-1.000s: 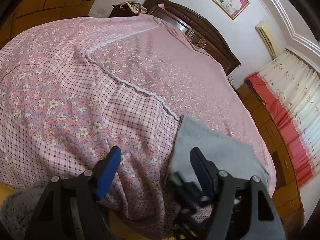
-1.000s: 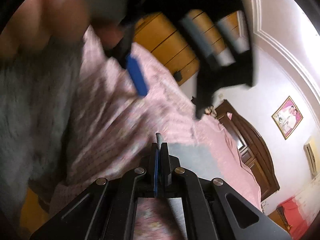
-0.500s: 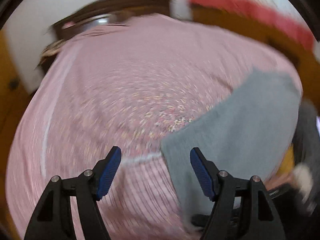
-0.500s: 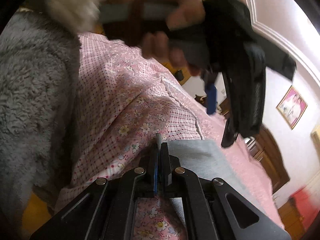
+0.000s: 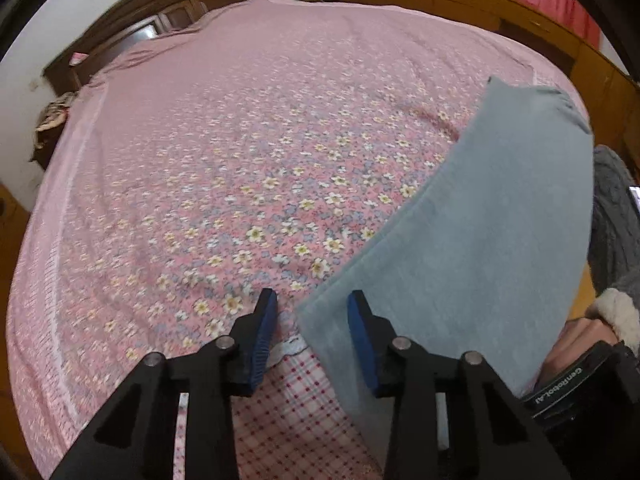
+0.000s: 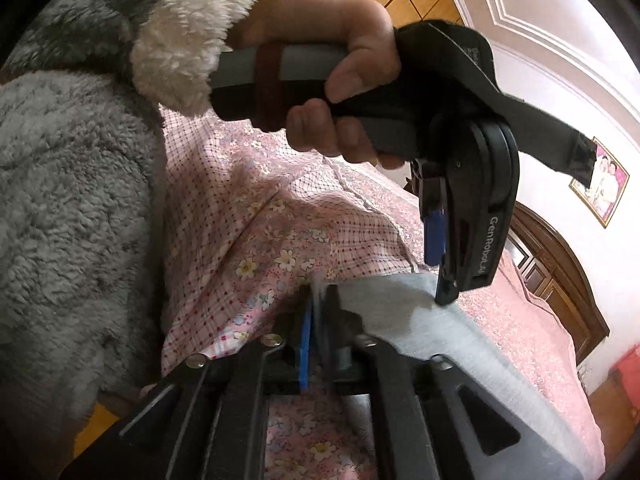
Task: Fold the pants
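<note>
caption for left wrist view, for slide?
Left gripper, jaws closing, straddles the near corner of grey pants laid flat on a pink floral bedspread.

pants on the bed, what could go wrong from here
1. The left gripper is closing astride the near corner of the pants; it may pinch the bedspread too.
2. The right gripper is opening with the pants edge between its pads, so that corner may drop and the fold slip.
</note>
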### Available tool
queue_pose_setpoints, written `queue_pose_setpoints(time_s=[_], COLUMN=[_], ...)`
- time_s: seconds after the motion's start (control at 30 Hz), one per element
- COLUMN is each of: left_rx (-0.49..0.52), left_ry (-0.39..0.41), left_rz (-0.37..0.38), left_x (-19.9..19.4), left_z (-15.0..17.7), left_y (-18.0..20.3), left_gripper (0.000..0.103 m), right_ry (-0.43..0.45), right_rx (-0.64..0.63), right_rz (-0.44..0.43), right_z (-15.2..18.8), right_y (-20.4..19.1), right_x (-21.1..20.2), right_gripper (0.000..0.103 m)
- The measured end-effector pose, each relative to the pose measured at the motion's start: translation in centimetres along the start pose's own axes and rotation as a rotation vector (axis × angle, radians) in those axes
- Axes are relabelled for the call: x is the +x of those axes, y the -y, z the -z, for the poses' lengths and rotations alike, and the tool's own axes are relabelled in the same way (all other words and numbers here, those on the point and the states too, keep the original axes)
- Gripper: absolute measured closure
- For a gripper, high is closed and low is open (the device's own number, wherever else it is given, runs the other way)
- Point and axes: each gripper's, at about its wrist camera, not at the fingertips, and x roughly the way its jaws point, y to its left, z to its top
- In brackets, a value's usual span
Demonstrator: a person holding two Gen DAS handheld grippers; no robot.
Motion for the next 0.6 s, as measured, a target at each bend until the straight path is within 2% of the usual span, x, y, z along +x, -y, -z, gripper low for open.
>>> queue_pose_setpoints(time_s=[0.03,0.13,0.17,0.23,0.3,0.43,0.6], left_rx=[-0.012,-0.077,-0.109,-0.174,-0.211,-0.267,-0.236], left_ry=[0.01,0.062,0.088,0.132,0.15,0.148,0.152], left_rz=[-0.028,-0.065,-0.063,-0.067,-0.092,-0.103,-0.068], left_x=[-0.4,-2.8,-3.8,-5.8,-6.8,-7.4,-7.1], left_z=[0.3,1.3,1.2,1.8,1.9,0.3,-1.1], left_y=[0.1,0.1,-0.2,-0.5,-0.2,1.4,6.2], left_gripper=[0.064,0.064,0.064,0.06,0.05,0.048,0.039], right_ry=[-0.001,0.064,0.091,0.119,0.121,0.098,0.0], right_rx=[0.015,0.157,0.242,0.349,0.451,0.549,0.71], right_rz=[-0.011,-0.034,-0.043,-0.042,-0.064,-0.061,-0.075], right_z=[-0.2,-1.5,-2.1,-2.6,-2.6,-1.7,1.5], right_y=[0.1,2.8,4.6,7.0,9.6,13.7,18.6], right_x=[-0.5,-3.6,-5.2,-7.4,-9.8,-14.6,-20.9], right_gripper=[0.072,0.057,0.053,0.041,0.041,0.04,0.033])
